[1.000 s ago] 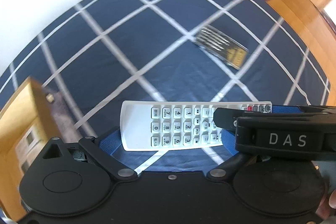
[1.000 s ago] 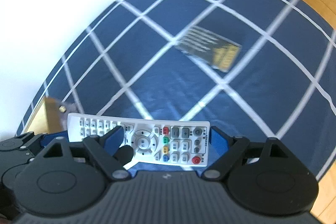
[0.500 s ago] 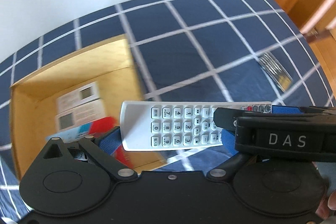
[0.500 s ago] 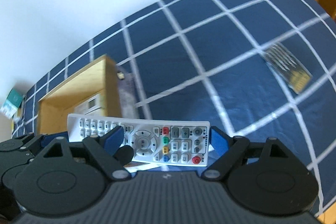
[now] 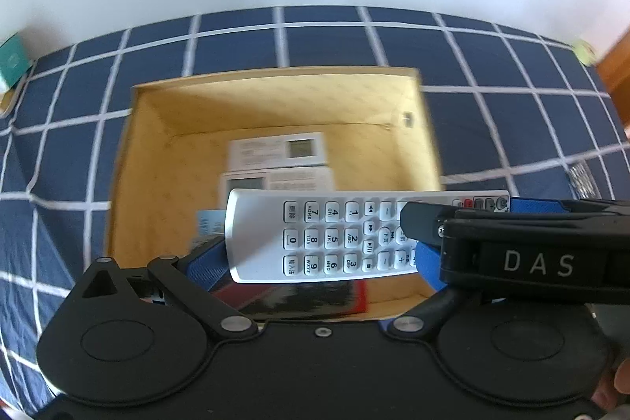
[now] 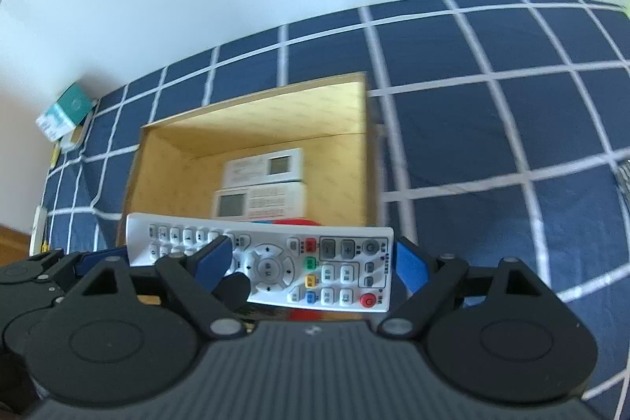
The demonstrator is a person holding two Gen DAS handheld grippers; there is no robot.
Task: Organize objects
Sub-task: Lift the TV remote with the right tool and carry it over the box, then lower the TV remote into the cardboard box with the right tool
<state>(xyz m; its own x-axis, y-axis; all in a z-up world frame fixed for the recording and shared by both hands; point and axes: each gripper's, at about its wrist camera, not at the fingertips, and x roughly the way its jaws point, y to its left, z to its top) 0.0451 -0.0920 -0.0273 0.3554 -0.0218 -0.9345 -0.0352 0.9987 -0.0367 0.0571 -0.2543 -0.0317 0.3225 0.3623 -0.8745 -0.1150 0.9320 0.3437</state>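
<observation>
A white remote (image 5: 315, 235) (image 6: 275, 262) hangs lengthwise over an open yellow cardboard box (image 5: 275, 75) (image 6: 256, 128). It is clamped end to end between both grippers. The left gripper (image 5: 317, 262) presses its left blue finger (image 5: 204, 262) (image 6: 102, 256) on the plain end. The right gripper (image 6: 311, 262) presses its right blue finger (image 6: 409, 266) on the button end, while its other finger lies across the keys. Two white devices with screens (image 5: 275, 152) (image 6: 260, 201) and a red item (image 5: 354, 298) lie in the box.
The box stands on a bed with a blue, white-checked cover (image 5: 512, 128) against a white wall. A teal carton (image 6: 63, 109) sits at the far left. A dark packet (image 5: 586, 180) lies at the right edge, and a small tape roll (image 5: 584, 50) sits near wooden furniture.
Both grippers have swung together with the remote from above the dark packet to above the yellow box, rolling as they went. The remote has kept its place between the fingers.
</observation>
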